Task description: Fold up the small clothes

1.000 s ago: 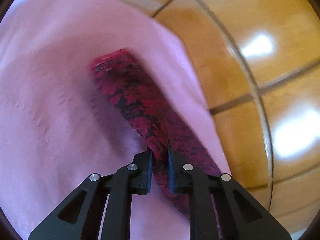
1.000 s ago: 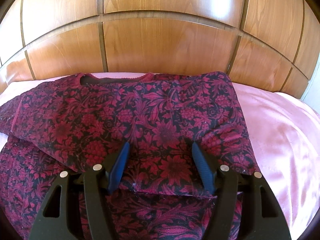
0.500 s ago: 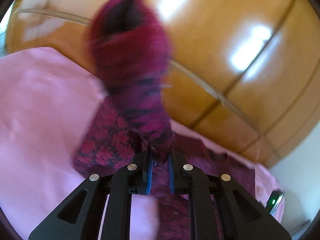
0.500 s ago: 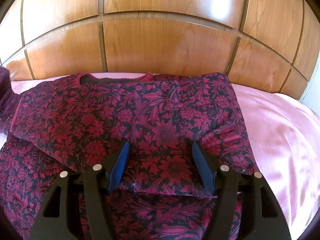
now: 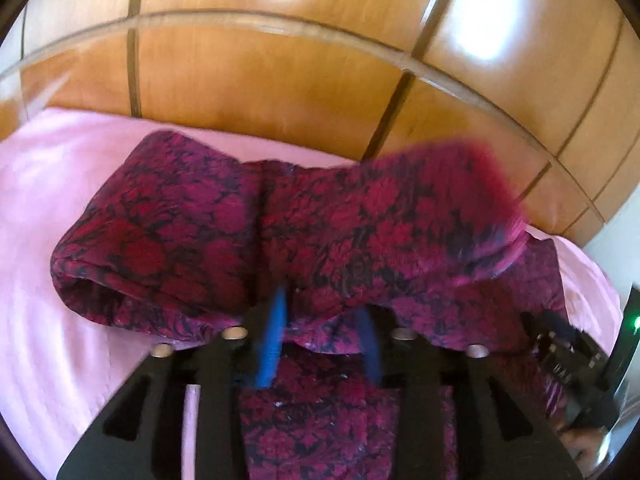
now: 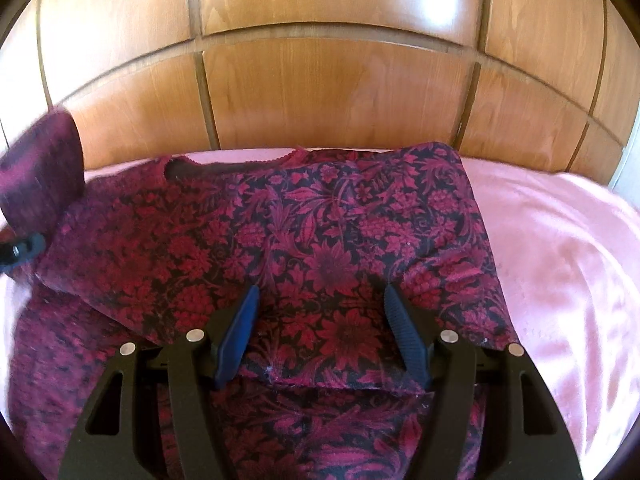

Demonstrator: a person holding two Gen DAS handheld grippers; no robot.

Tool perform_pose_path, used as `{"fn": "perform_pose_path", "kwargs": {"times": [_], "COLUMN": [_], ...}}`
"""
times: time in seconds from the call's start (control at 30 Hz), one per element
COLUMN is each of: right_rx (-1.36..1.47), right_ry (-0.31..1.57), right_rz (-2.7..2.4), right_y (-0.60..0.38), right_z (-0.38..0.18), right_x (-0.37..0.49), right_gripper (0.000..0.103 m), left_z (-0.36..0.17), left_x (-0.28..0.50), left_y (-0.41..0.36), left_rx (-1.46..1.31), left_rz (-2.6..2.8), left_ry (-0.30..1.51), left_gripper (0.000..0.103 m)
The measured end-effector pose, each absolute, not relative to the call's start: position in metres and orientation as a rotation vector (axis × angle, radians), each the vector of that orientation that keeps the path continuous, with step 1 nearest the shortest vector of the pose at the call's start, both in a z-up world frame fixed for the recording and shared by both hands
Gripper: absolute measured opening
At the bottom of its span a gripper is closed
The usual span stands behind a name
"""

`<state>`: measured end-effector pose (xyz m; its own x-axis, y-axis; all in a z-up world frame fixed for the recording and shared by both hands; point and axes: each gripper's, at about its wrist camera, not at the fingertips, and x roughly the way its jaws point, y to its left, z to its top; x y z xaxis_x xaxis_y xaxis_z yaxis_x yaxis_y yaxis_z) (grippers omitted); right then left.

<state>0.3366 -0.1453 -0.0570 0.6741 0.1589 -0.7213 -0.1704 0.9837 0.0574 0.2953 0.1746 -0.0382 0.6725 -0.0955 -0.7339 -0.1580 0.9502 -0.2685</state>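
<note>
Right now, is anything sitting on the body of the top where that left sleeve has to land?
Nothing visible. The floral top lies flat on the pink sheet with only its own fabric there. The open right gripper hovers low over its near edge, possibly under the sleeve path.

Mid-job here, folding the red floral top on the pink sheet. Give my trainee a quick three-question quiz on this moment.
1. True or false: the right gripper is clamped on the dark red floral-print knit top.
2. Multiple choice: the top's scalloped neckline points toward A) the wooden panelled headboard, B) the camera, C) the right edge of the pink bedsheet.
3. Fill in: in the left wrist view, the left gripper's blue-padded jaws stand ____, with a blurred sleeve draped above them.

Key
1. False: its jaws stand wide apart over the folded fabric.
2. A
3. apart (open)
</note>
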Motion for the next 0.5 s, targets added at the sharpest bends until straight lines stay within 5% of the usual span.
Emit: {"fn": "perform_pose_path", "kwargs": {"times": [0.23, 0.3, 0.5], "right_rx": [0.261, 0.295, 0.483], "right_ry": [0.827, 0.849, 0.978], "right_rz": [0.470, 0.548, 0.674], "right_y": [-0.126, -0.109, -0.058], "right_z": [-0.016, -0.012, -0.030], "right_x": [0.331, 0.332, 0.358], "right_gripper": [0.064, 0.064, 0.064], "left_z": [-0.034, -0.030, -0.034], "left_x": [0.277, 0.265, 0.232], "left_y": [0.157, 0.158, 0.184], "left_rx": [-0.241, -0.241, -0.279], "left_rz": [0.028, 0.042, 0.117], "left_ry": [0.797, 0.774, 0.748], "left_gripper": [0.047, 0.062, 0.063]}}
